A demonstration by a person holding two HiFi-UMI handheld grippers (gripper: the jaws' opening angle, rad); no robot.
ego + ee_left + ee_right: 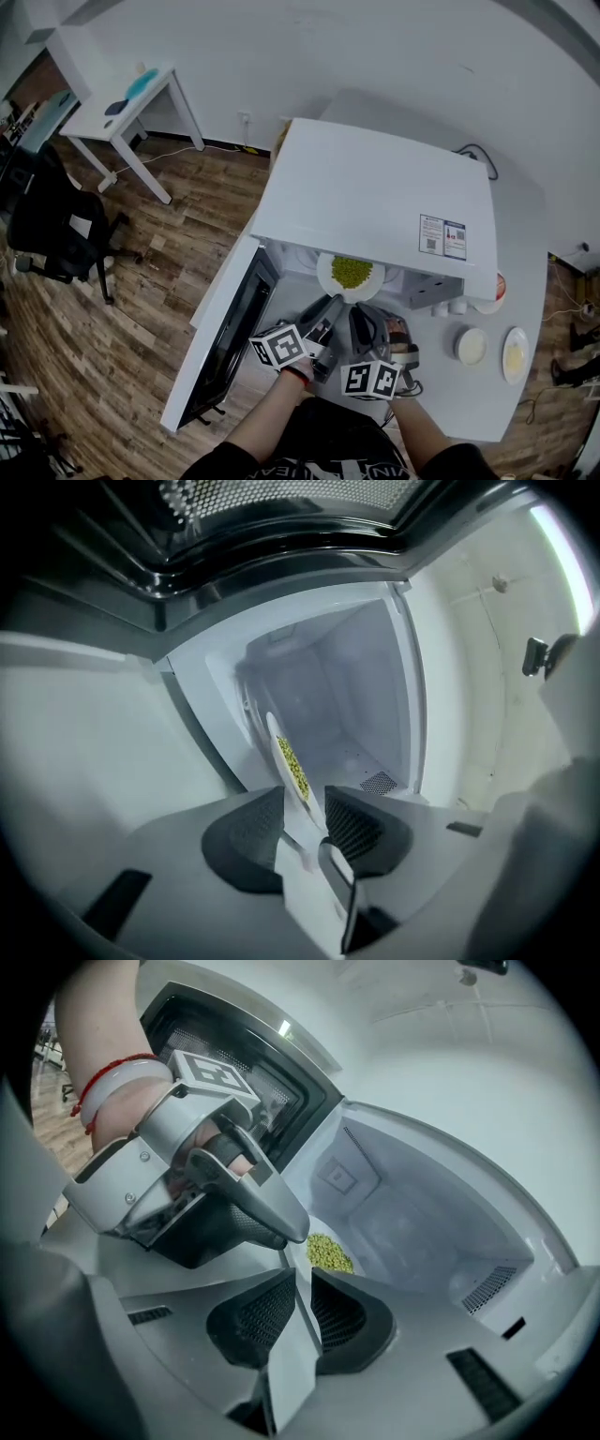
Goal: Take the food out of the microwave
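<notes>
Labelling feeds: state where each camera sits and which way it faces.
Head view: on the person's head, steeply down onto open microwave, plate, left tool, right tool, both arms.
Left gripper view: on left tool, into the microwave; own jaws apart around plate rim.
Right gripper view: on right tool, into the microwave; own jaws clamping rim; left tool, wrist show.
Shared: all show the plate.

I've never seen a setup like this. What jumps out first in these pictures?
A white plate heaped with green peas is at the mouth of the white microwave, whose door stands wide open on the left of the head view. Two hand-held tools meet at its near rim: the right gripper is clamped on it, while the left gripper has its jaws apart around it.
</notes>
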